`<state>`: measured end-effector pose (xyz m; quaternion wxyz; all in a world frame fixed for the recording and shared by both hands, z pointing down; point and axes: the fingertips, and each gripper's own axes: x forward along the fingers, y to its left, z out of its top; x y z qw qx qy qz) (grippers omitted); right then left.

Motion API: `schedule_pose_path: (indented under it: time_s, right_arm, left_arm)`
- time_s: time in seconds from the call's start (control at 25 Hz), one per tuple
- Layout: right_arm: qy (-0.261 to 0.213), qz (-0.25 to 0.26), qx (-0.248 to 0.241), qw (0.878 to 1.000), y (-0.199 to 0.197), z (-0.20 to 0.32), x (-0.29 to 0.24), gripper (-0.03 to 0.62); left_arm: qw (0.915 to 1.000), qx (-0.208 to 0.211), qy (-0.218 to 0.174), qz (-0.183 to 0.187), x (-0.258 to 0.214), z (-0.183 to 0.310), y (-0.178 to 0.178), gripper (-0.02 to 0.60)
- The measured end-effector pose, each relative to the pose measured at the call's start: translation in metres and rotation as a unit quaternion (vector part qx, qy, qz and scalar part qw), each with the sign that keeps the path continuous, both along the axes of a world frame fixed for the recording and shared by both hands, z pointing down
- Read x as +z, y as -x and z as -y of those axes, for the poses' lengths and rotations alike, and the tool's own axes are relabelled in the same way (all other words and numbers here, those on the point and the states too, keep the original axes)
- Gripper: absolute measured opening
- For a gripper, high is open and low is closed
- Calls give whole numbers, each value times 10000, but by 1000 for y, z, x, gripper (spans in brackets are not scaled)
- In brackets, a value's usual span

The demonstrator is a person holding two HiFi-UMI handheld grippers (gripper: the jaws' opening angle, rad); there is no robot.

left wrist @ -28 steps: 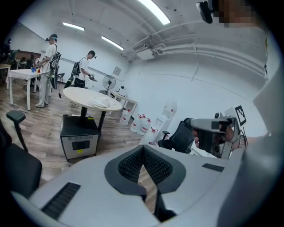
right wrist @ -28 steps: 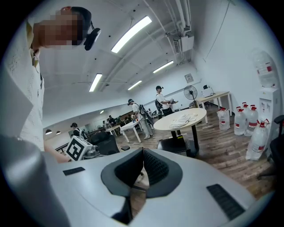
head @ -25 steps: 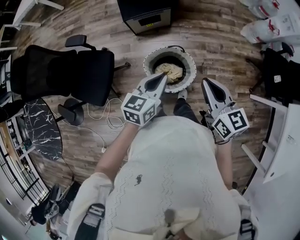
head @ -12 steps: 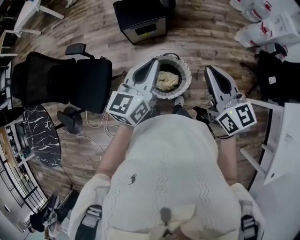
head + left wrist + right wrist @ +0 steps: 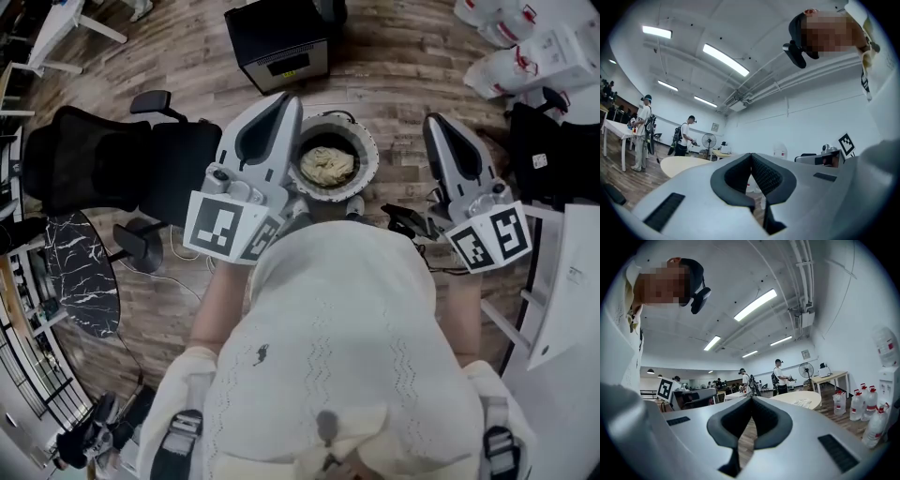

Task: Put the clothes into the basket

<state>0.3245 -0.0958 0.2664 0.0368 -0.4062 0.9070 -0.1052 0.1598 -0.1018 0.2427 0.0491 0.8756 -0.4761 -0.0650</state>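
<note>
While left claw point(image 5: 287, 99) and right claw point(image 5: 434, 122) sit closed, empty | basket point(image 5: 371, 155) rim between | chair point(image 5: 122, 159) left

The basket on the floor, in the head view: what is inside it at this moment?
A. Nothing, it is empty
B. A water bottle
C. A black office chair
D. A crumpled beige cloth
D: the head view shows a crumpled beige cloth lying inside the white rim of the round basket.
</note>
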Motion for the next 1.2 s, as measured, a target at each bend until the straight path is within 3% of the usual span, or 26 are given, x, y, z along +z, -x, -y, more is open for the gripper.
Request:
schedule_pose_path:
  time_s: [0.4, 1.2]
  right_arm:
    - [-173, -74, -9, 9998, 5, -7, -16, 6]
    - [-60, -225, -28, 9997, 29, -12, -6, 6]
  left_arm:
    - [9995, -299, -10, -128, -6, -6, 20, 20]
    - [9997, -125, 159, -115, 9, -9, 32, 20]
